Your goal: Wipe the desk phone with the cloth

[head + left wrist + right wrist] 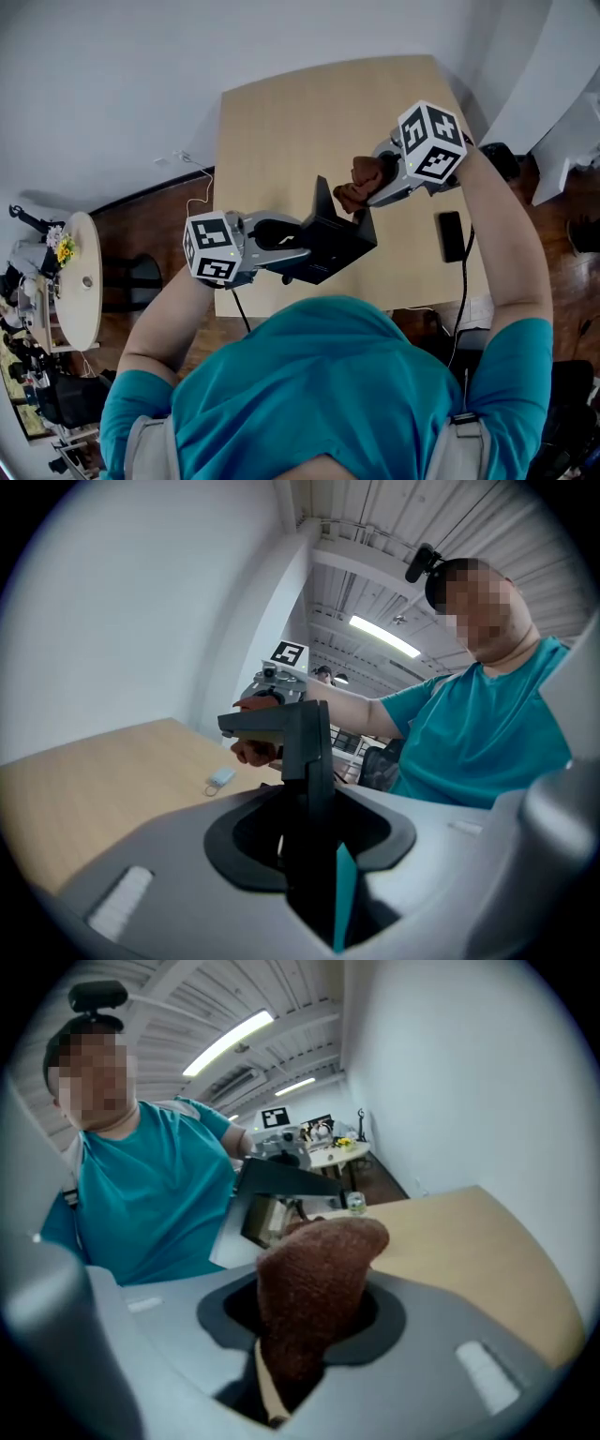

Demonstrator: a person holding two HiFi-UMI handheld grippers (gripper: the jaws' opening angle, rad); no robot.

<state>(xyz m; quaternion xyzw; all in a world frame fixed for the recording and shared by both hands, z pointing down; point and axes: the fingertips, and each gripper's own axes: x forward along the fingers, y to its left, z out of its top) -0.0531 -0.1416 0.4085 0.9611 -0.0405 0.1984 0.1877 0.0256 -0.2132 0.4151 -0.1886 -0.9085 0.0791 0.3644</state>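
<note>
The black desk phone [333, 239] is raised off the tan desk [281, 122], tilted, and my left gripper [292, 255] is shut on its near edge. In the left gripper view the phone [305, 752] stands as a dark slab between the jaws. My right gripper [377, 184] is shut on a brown cloth [359, 185], which hangs bunched from the jaws and touches the phone's upper far corner. The cloth [314, 1283] fills the middle of the right gripper view, with the phone [281, 1180] just beyond it. Behind the phone the cloth [255, 753] also shows in the left gripper view.
A black flat device [451, 236] with a cable lies on the desk at the right. A small pale item [222, 777] rests on the desk's far part. A round white table [82, 281] with flowers stands on the floor at the left.
</note>
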